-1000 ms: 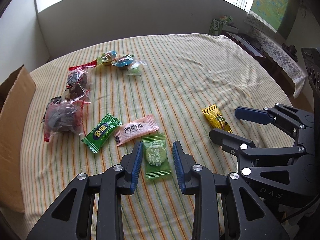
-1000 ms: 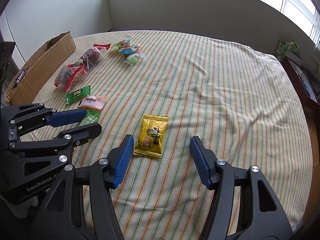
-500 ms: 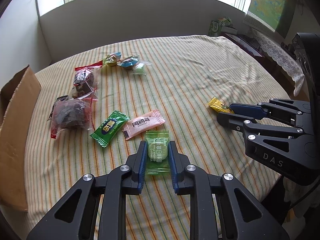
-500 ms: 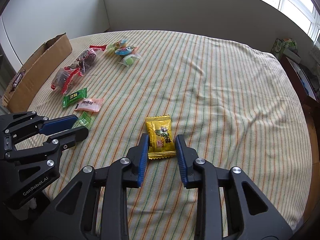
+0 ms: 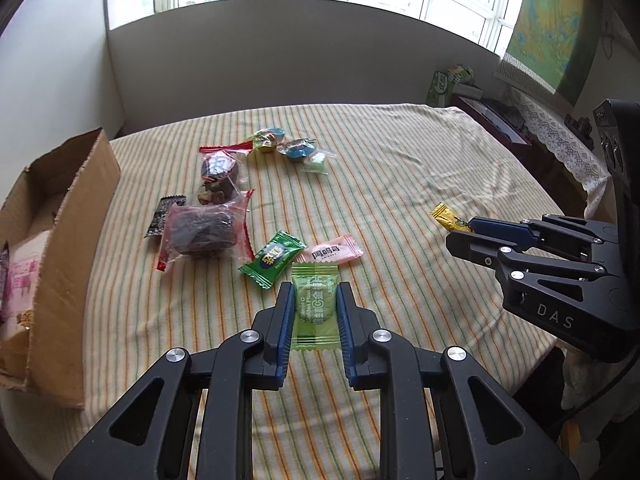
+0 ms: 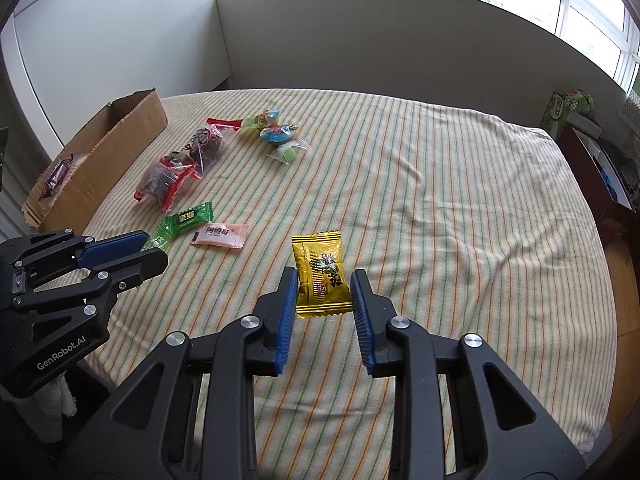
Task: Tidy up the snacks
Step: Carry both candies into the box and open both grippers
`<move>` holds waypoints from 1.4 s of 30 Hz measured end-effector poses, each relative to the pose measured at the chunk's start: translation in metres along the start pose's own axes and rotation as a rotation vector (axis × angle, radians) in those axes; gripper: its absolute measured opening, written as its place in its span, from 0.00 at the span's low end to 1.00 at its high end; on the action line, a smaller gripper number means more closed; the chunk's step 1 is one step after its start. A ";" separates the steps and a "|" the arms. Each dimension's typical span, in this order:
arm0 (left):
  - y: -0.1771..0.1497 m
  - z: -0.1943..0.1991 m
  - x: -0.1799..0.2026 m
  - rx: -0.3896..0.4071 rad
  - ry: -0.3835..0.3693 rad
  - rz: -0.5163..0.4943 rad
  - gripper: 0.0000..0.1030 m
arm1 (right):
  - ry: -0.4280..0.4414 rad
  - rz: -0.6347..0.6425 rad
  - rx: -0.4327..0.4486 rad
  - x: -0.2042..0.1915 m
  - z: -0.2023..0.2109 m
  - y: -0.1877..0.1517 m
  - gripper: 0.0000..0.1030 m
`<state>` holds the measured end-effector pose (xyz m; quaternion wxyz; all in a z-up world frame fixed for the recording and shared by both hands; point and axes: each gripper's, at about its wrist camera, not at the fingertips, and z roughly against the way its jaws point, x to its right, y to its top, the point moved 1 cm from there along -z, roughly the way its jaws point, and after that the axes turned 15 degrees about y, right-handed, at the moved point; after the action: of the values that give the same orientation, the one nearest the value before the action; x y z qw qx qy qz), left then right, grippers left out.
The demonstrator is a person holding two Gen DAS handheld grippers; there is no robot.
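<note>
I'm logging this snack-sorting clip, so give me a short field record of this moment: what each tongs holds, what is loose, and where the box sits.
left tongs: shut on the light green candy
right tongs: shut on the yellow candy
loose on striped cloth: dark green candy, pink candy, two red-edged clear bags of dark snacks, small cluster of wrapped sweets
cardboard box: open, at the cloth's left edge, packets inside

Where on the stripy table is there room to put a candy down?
Bare cloth spreads right of the yellow packet, out to the table's far edge. It is crowded on the left, between the cardboard box and the pink packet.
</note>
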<state>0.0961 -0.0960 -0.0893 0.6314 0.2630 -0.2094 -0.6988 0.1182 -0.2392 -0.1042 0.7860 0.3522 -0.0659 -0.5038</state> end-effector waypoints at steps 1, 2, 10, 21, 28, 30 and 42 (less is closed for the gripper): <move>0.001 0.003 -0.005 0.008 0.003 0.008 0.19 | 0.004 0.008 0.007 -0.005 0.001 0.003 0.27; 0.003 0.007 -0.009 0.017 0.006 0.017 0.19 | 0.009 0.015 0.013 -0.011 0.002 0.006 0.27; 0.011 0.030 -0.059 0.081 0.056 0.093 0.19 | 0.062 0.086 0.062 -0.063 -0.002 0.039 0.27; 0.011 0.045 -0.137 0.124 0.150 0.198 0.19 | 0.158 0.210 0.081 -0.152 -0.035 0.085 0.27; 0.012 0.044 -0.180 0.126 0.201 0.246 0.19 | 0.213 0.253 0.069 -0.194 -0.065 0.110 0.27; 0.013 0.041 -0.190 0.126 0.213 0.255 0.19 | 0.223 0.266 0.066 -0.205 -0.073 0.116 0.27; 0.013 0.025 -0.223 0.100 0.246 0.293 0.20 | 0.259 0.285 0.021 -0.234 -0.118 0.132 0.35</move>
<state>0.1044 0.1225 -0.0391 0.7334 0.3439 -0.2012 -0.5508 0.1574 0.0462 -0.0516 0.8475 0.4095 -0.0184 -0.3372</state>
